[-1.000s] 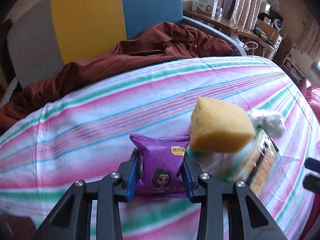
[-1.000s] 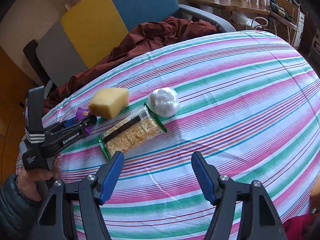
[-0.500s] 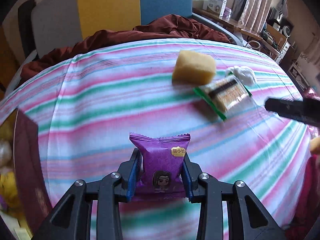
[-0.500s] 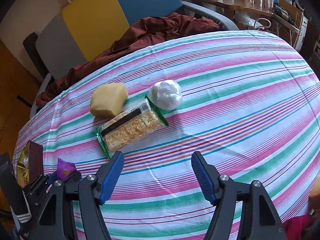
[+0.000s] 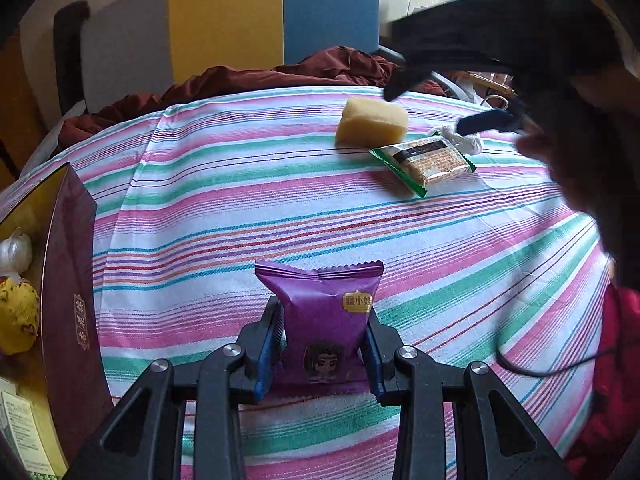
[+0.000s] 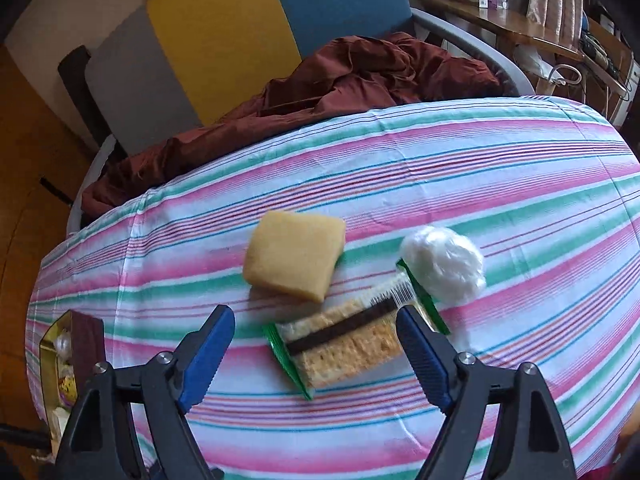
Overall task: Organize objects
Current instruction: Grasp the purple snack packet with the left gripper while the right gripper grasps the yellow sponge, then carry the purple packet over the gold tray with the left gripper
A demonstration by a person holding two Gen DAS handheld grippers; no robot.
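Striped-cloth bench (image 5: 224,208), maroon gift box (image 5: 68,280) at its left edge already holding a few items. Left gripper (image 5: 320,344) has its jaws clamped on a purple snack packet (image 5: 324,320), likely headed for the box. Still loose on the cloth: yellow sponge (image 6: 294,260), cracker pack (image 6: 352,344) between the wide-apart jaws of the right gripper (image 6: 316,352), white plastic-wrapped ball (image 6: 444,264).

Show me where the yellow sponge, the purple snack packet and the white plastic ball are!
yellow sponge block (image 6: 294,258), right wrist view, top face.
purple snack packet (image 5: 322,320), left wrist view, front middle.
white crinkly plastic ball (image 6: 444,264), right wrist view, centre.
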